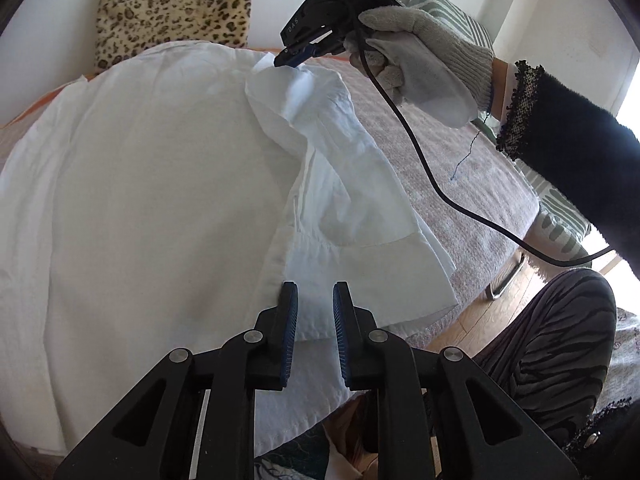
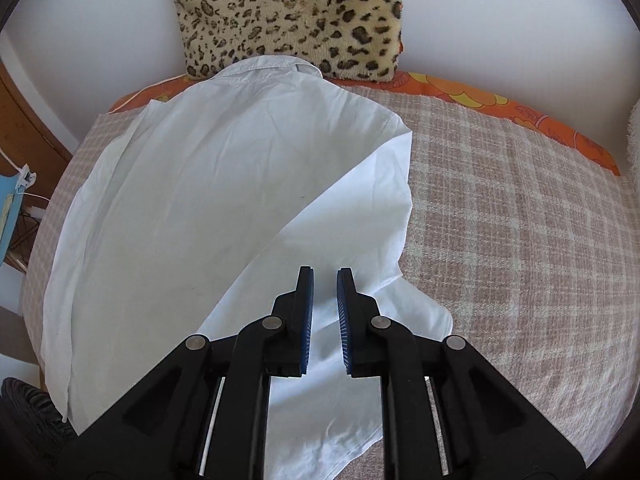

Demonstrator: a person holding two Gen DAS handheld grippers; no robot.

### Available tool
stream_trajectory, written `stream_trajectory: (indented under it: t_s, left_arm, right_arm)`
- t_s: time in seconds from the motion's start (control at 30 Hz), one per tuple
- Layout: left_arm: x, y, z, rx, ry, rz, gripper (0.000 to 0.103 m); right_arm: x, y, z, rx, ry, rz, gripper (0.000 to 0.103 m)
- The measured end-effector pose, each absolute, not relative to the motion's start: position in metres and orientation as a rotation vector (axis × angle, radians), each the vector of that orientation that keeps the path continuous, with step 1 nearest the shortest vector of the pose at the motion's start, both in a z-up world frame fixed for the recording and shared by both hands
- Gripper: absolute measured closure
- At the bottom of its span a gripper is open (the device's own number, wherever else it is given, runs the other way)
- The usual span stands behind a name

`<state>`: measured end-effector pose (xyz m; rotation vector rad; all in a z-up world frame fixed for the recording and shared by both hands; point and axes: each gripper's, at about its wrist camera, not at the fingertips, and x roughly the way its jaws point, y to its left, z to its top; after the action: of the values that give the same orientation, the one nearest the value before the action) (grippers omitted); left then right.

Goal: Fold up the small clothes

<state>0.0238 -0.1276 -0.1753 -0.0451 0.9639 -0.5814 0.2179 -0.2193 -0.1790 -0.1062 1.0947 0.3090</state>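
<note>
A white shirt [image 1: 160, 184] lies spread on the bed, collar toward the far cushion. Its right sleeve [image 1: 344, 184] is folded in over the body and rumpled. My left gripper [image 1: 315, 292] hovers over the sleeve's cuff end near the bed's front edge, jaws a narrow gap apart with nothing pinched. A gloved hand [image 1: 424, 56] holds my right gripper [image 1: 288, 58] at the sleeve's shoulder end, its tips just at the cloth. In the right wrist view the shirt [image 2: 208, 168] and folded sleeve [image 2: 352, 216] lie below my right gripper [image 2: 325, 276], pads slightly apart and empty.
A plaid blanket [image 2: 520, 220] covers the bed over an orange sheet [image 2: 480, 96]. A leopard cushion [image 2: 288, 16] leans on the wall behind the collar. A green striped pillow [image 1: 452, 12] sits far right. A black cable [image 1: 420, 168] hangs over the blanket. The person's striped trouser leg [image 1: 552, 340] stands beside the bed.
</note>
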Motion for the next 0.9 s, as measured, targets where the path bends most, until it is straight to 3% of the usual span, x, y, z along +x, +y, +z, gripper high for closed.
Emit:
stream_trajectory:
  t_s: [0.2,0.27,0.33,0.53,0.6,0.63,0.67,0.8,0.9]
  left_arm:
    - [0.01,-0.108,-0.164,-0.187,0.949,-0.633,0.086]
    - [0.017,-0.102,-0.157,-0.233,0.935,-0.612,0.066]
    - [0.025,-0.101,-0.153,-0.243,0.916,-0.569,0.054]
    - [0.042,-0.124,-0.171,-0.169,0.987,-0.598,0.054]
    - [0.042,-0.131,-0.178,-0.152,0.998,-0.625,0.065]
    - [0.044,-0.132,-0.183,-0.18,1.018,-0.646,0.094]
    - [0.047,-0.13,-0.188,-0.248,1.04,-0.669,0.103]
    - [0.047,-0.112,-0.187,-0.589,1.012,-0.792,0.103]
    - [0.039,-0.111,-0.183,-0.636,0.982,-0.852,0.103]
  right_arm:
    - [0.224,-0.201,-0.208,-0.209,1.112,0.276,0.09]
    - [0.222,-0.204,-0.204,-0.196,1.11,0.275,0.09]
    - [0.222,-0.207,-0.203,-0.196,1.111,0.268,0.09]
    - [0.215,-0.215,-0.197,-0.168,1.111,0.264,0.09]
    - [0.213,-0.216,-0.197,-0.169,1.108,0.262,0.09]
    - [0.213,-0.217,-0.197,-0.17,1.108,0.261,0.09]
    - [0.213,-0.217,-0.197,-0.168,1.108,0.26,0.09]
    - [0.214,-0.216,-0.194,-0.172,1.097,0.255,0.09]
    - [0.214,-0.211,-0.192,-0.172,1.076,0.272,0.09]
